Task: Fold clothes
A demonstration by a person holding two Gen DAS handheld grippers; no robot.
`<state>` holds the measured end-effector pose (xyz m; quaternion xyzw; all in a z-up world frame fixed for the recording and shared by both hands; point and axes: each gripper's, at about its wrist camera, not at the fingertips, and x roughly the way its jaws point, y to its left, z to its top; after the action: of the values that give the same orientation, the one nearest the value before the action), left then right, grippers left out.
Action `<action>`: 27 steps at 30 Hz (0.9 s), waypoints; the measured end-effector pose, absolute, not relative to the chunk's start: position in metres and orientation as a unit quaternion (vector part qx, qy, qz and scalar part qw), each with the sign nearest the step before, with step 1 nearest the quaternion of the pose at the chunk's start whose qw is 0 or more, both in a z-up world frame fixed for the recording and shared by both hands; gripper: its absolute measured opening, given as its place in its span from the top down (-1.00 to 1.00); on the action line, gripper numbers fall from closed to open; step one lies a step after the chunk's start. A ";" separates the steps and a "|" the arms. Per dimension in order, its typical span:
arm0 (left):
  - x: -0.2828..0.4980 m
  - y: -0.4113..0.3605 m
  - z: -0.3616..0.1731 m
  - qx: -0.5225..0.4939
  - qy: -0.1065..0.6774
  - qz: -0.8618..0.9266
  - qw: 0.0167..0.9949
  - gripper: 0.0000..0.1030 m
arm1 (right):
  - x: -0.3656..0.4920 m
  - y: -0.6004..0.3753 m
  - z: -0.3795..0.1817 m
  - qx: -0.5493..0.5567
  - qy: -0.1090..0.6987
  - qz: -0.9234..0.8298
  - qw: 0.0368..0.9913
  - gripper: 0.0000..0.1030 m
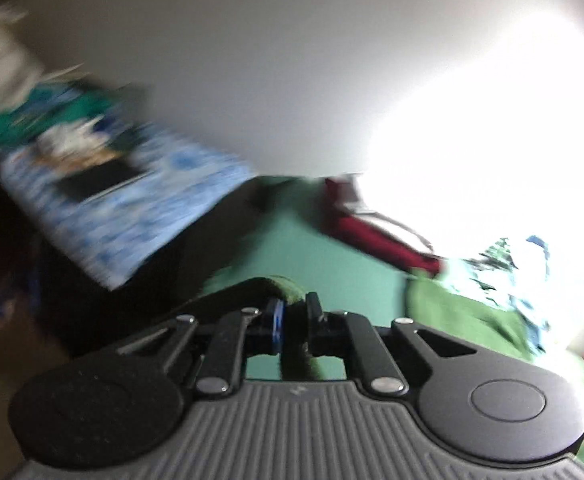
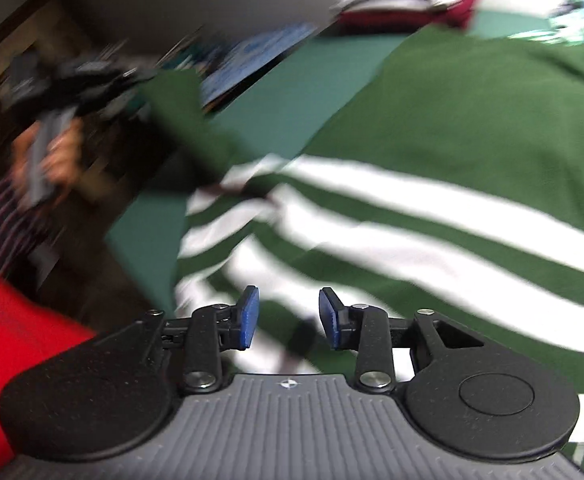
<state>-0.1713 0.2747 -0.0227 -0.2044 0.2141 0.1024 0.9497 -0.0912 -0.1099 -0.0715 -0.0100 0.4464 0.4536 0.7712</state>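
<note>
A dark green sweater with white stripes [image 2: 432, 152] lies spread on a teal surface [image 2: 292, 88]. My right gripper [image 2: 289, 314] hovers open over its striped part, blue pads [image 2: 247, 316] apart, with nothing pinched. My left gripper [image 1: 292, 306] is shut on a fold of the green sleeve [image 1: 287, 286], which hangs down between its fingers. In the right wrist view the left gripper [image 2: 131, 80] appears blurred at upper left, held by a hand [image 2: 59, 152], with the sleeve [image 2: 183, 120] lifted off the surface.
A folded pile of red and white clothes [image 2: 404, 0] sits at the far edge of the surface. A blue patterned cloth [image 1: 123, 200] lies beyond on the left. Bright glare [image 1: 492, 120] fills the right. Something red [image 2: 11, 340] is close at lower left.
</note>
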 end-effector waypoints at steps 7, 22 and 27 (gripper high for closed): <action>-0.130 0.157 -0.027 -0.074 0.234 -0.049 0.968 0.99 | -0.067 -0.149 -0.049 0.077 0.406 0.382 0.827 0.31; -0.135 0.097 -0.053 0.007 0.331 -0.071 0.941 0.53 | 0.001 -0.158 -0.052 0.191 0.444 0.349 0.803 0.24; -0.160 0.141 -0.056 -0.018 0.356 0.008 0.934 0.31 | 0.032 -0.085 -0.031 0.152 0.445 0.388 0.793 0.23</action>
<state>-0.1603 0.1411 -0.0559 -0.0184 0.3562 0.0082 0.9342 0.0320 -0.0848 -0.0307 0.1521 0.4452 0.3880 0.7926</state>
